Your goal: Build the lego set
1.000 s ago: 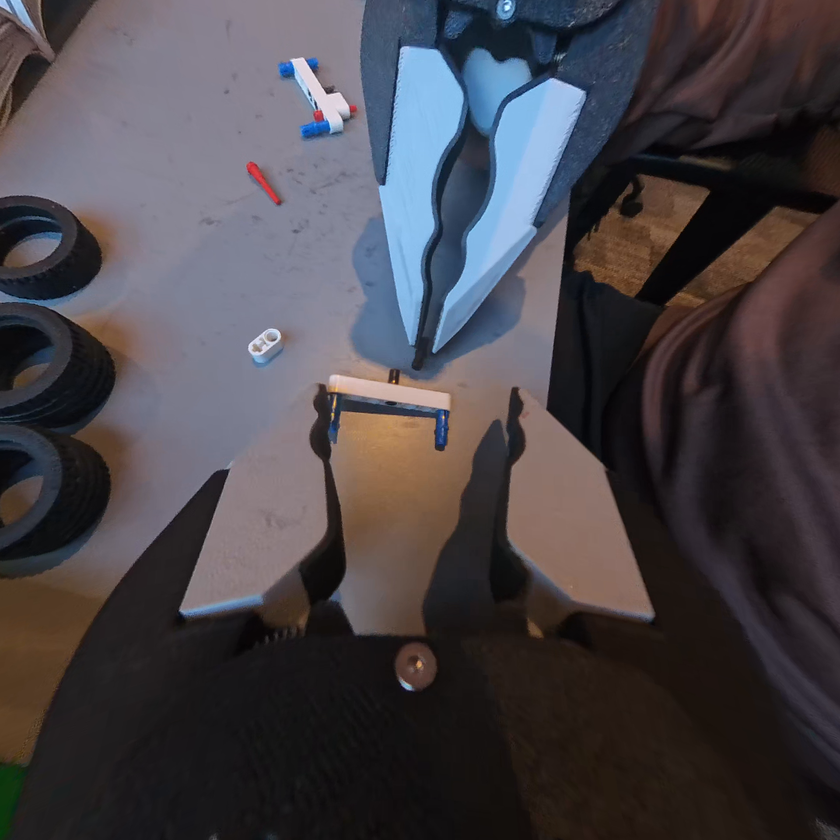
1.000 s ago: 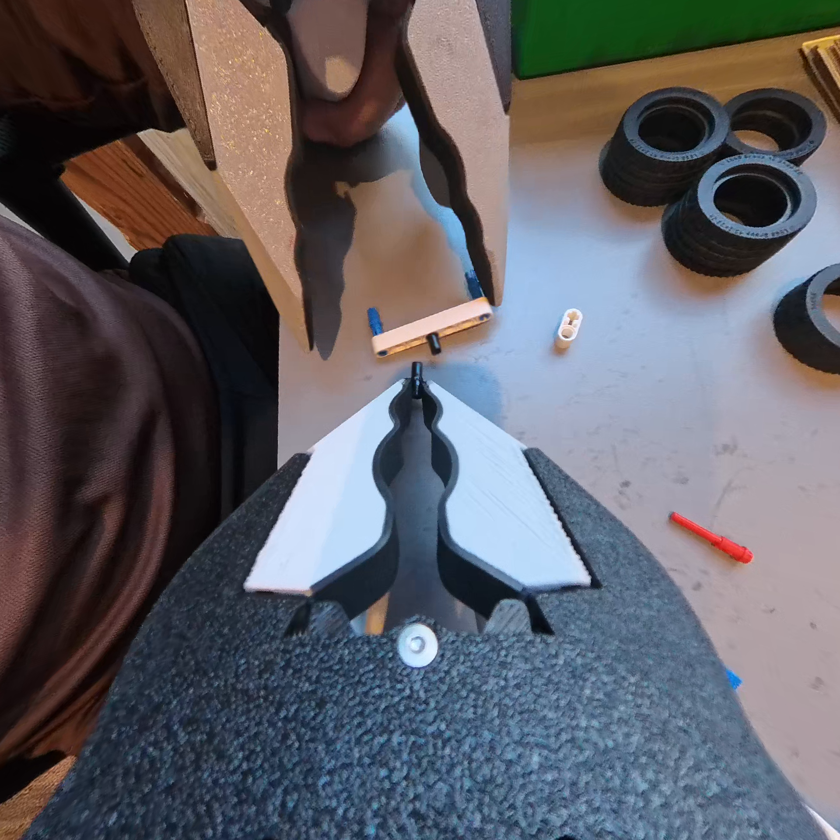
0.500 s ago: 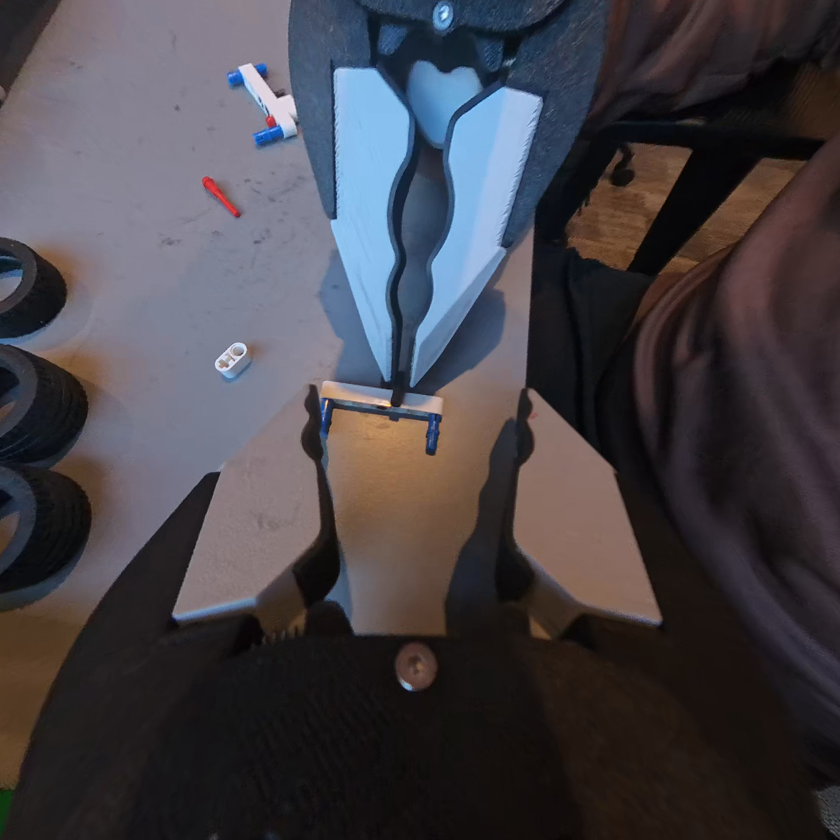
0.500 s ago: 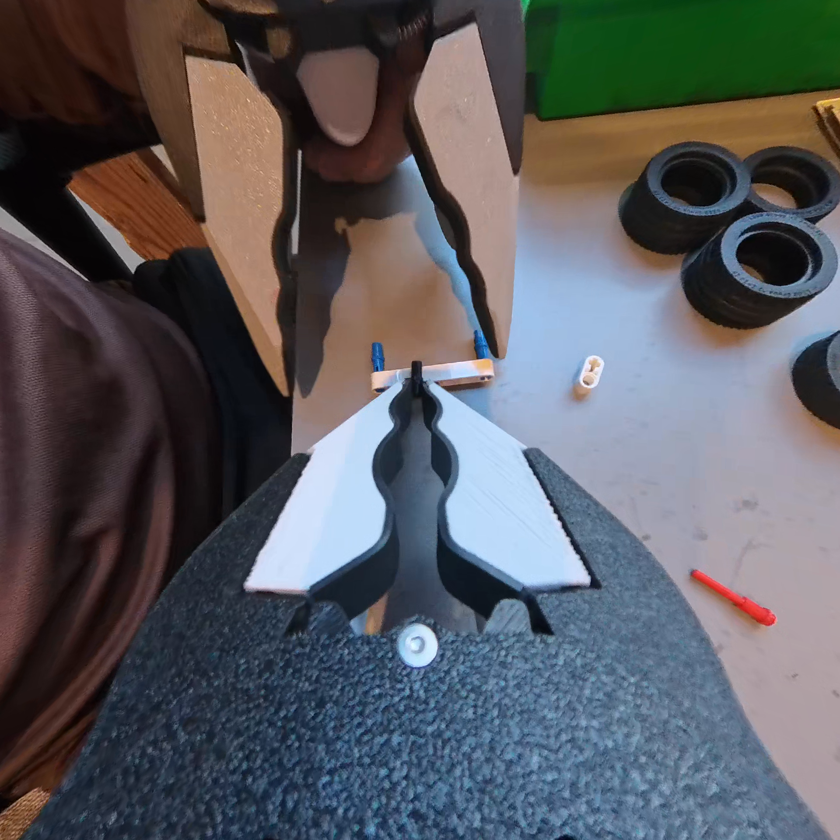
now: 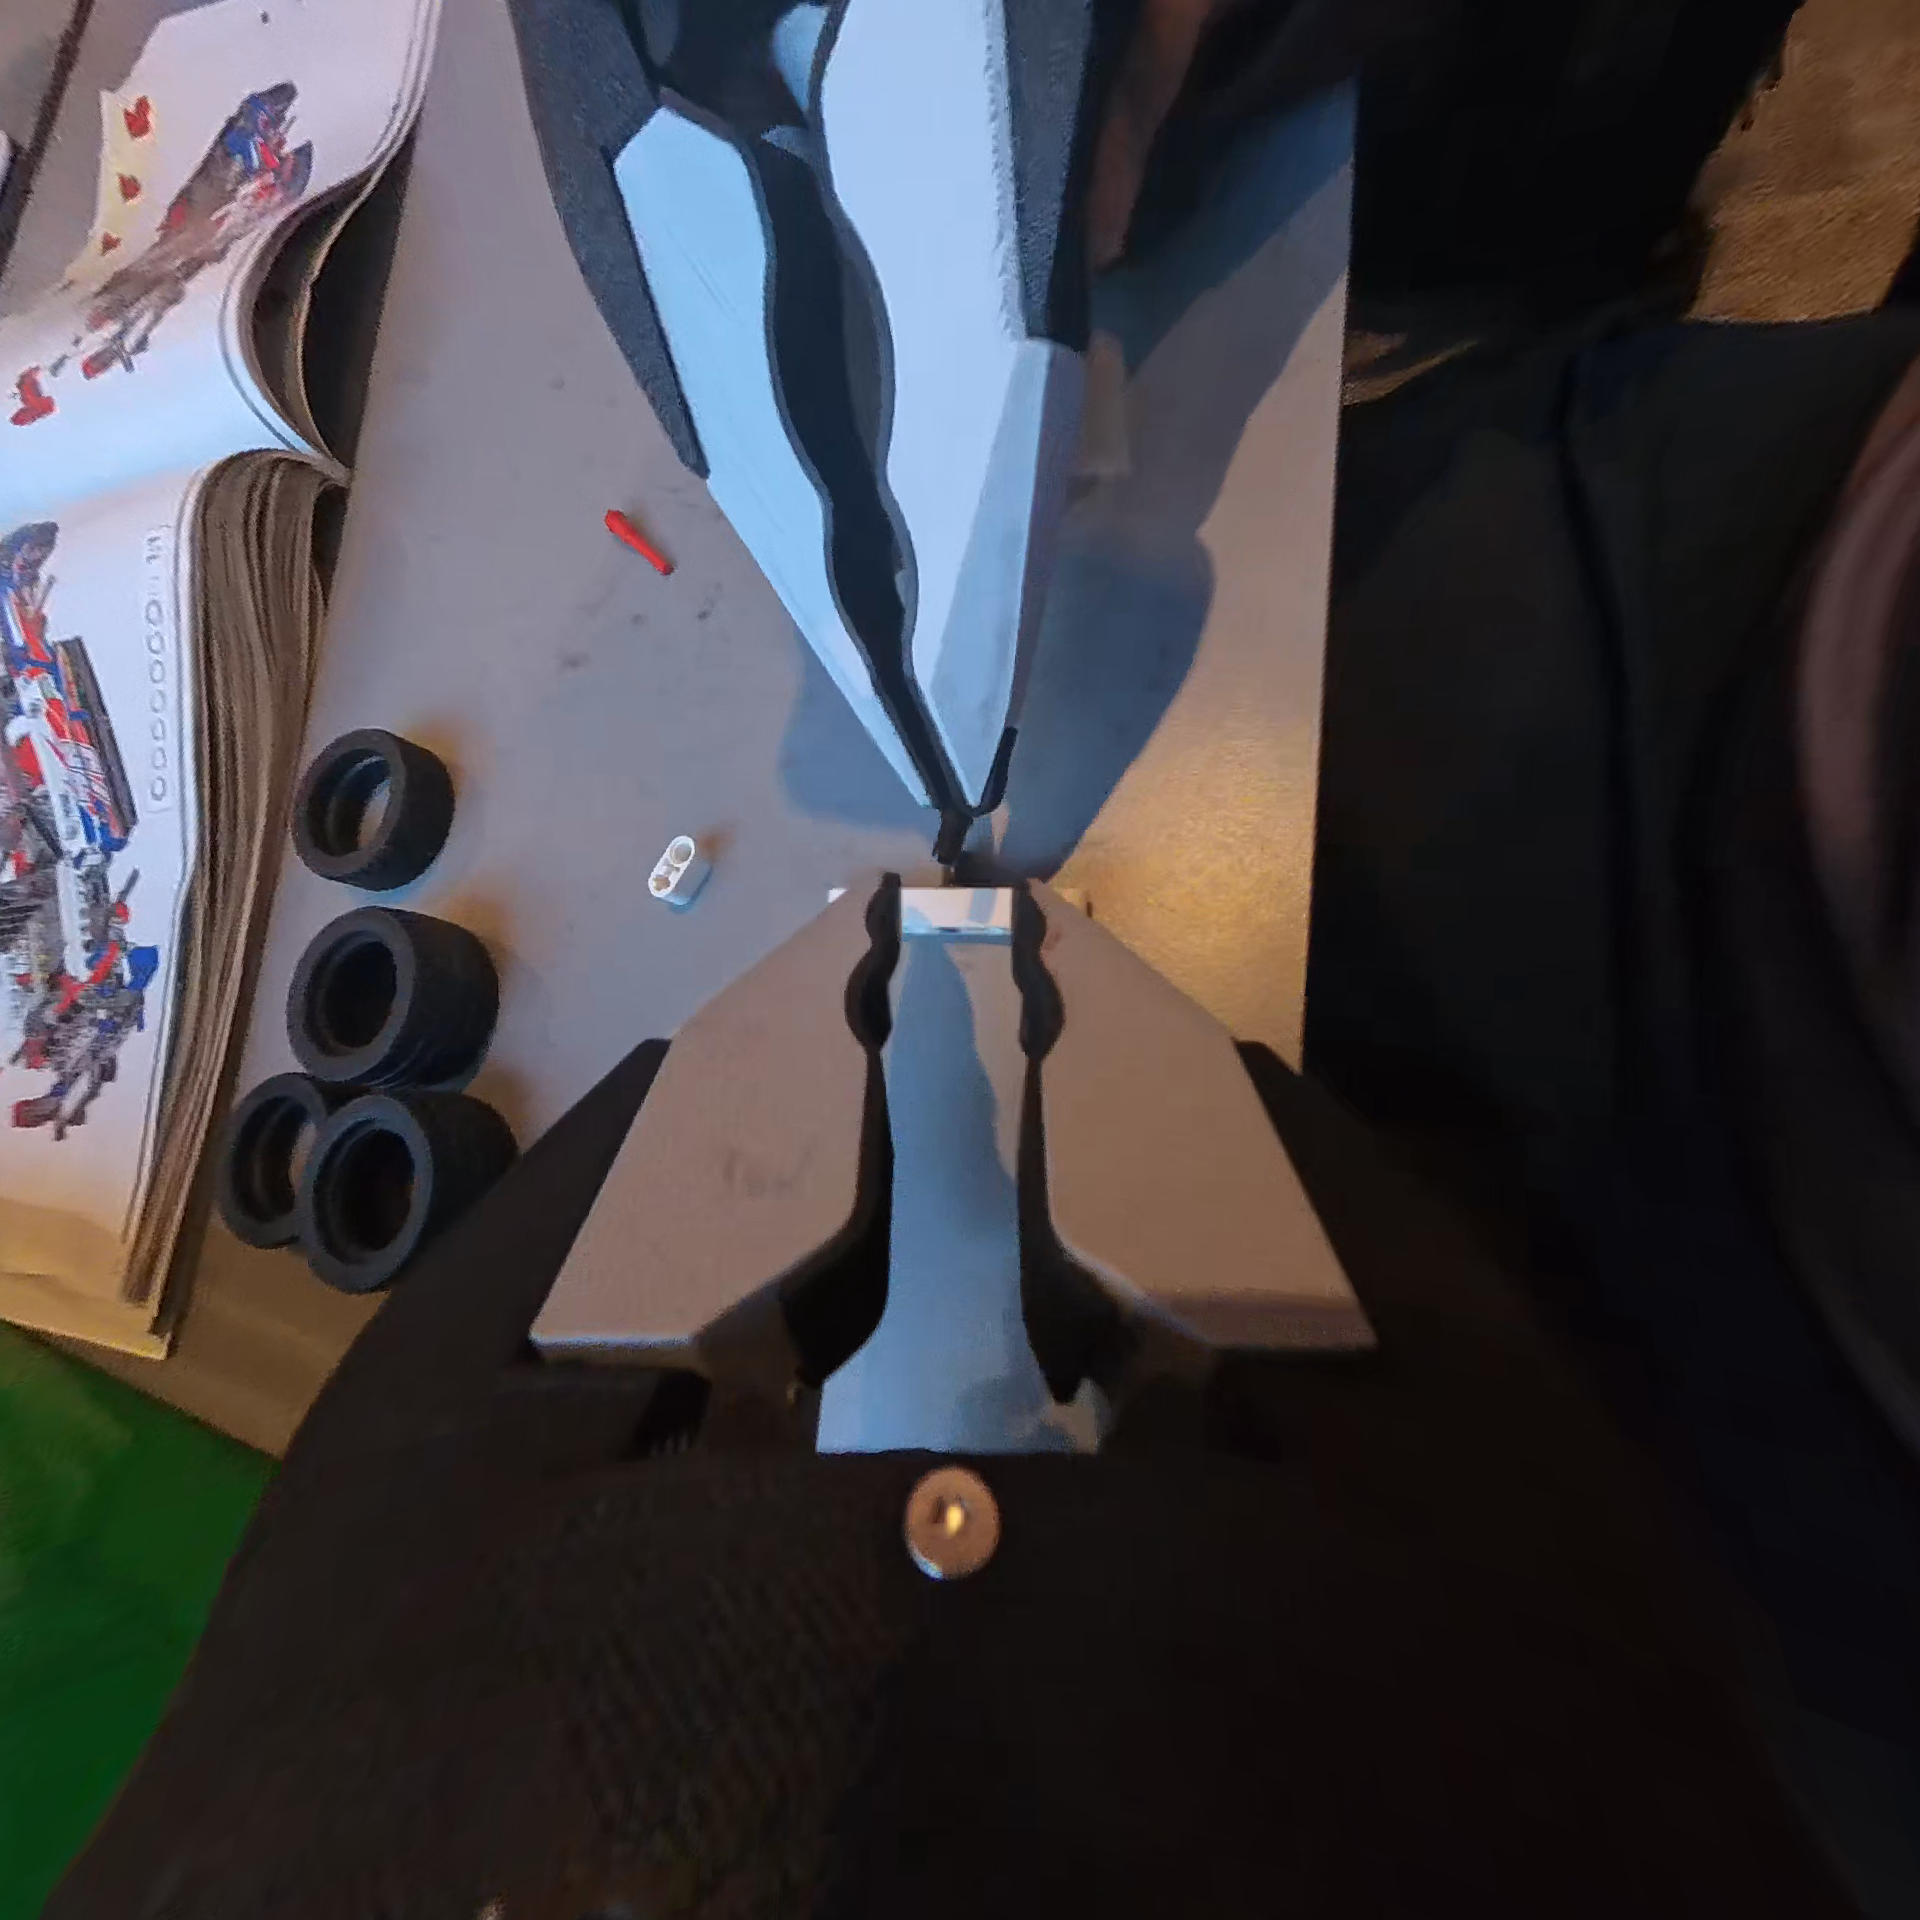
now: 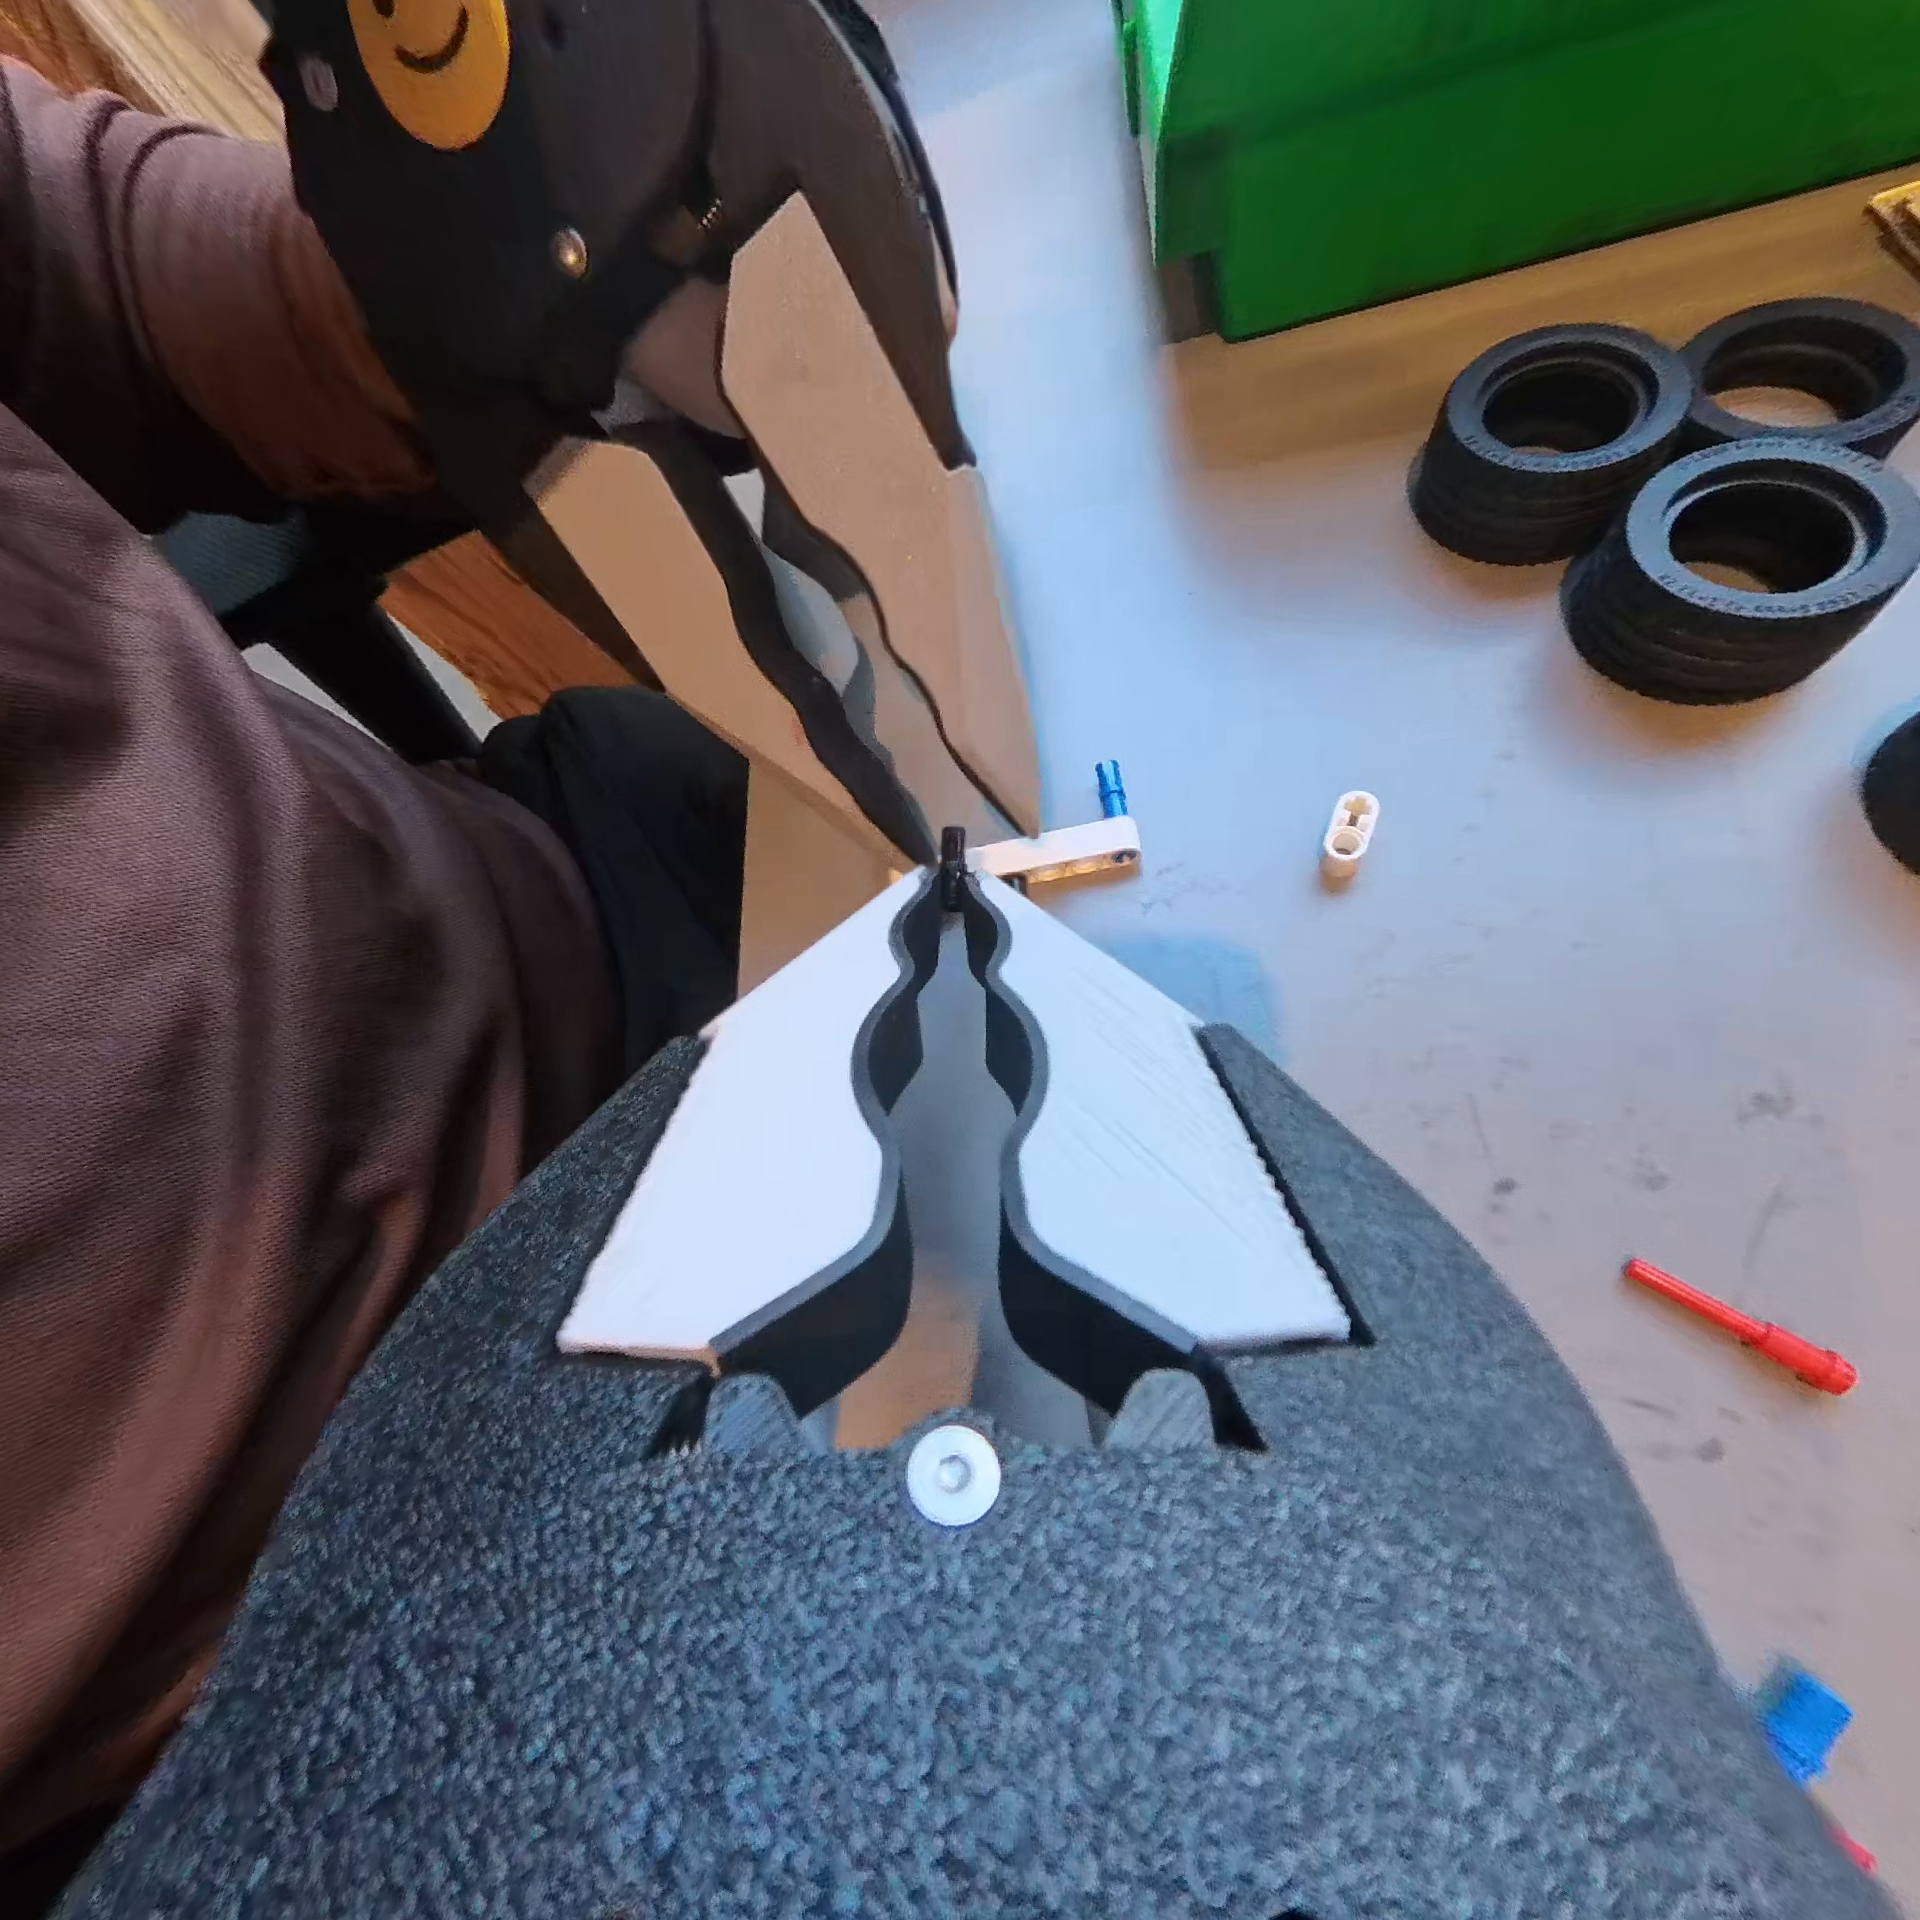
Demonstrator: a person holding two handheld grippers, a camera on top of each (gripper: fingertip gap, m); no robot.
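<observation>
A white beam (image 5: 956, 914) with a blue pin (image 6: 1110, 790) sits near the table's edge. My left gripper (image 5: 954, 894) is shut on the beam across its middle. In the right wrist view the beam (image 6: 1070, 857) sticks out to the right of the left gripper (image 6: 982, 836). My right gripper (image 6: 951, 883) is shut on a small black pin (image 6: 952, 857), and the pin's tip is against the beam's face. In the left wrist view the right gripper (image 5: 961, 821) comes in from above, tip to tip with my left one.
Several black tyres (image 5: 390, 997) (image 6: 1725, 561), a small white connector (image 5: 677, 864) (image 6: 1349, 831) and a red axle (image 5: 639, 540) (image 6: 1745, 1330) lie on the grey table. An open instruction booklet (image 5: 94, 727) lies at the left. A green box (image 6: 1507, 156) stands behind. The table edge (image 5: 1330, 623) is close by. My two grippers' fingertips are within a few centimetres of each other. The small white connector (image 5: 677, 864) is about 6 cm from my left fingertips.
My left gripper was open behind the beam and has moved forward and shut on it. The right gripper with the black pin has stayed at the beam's face.
</observation>
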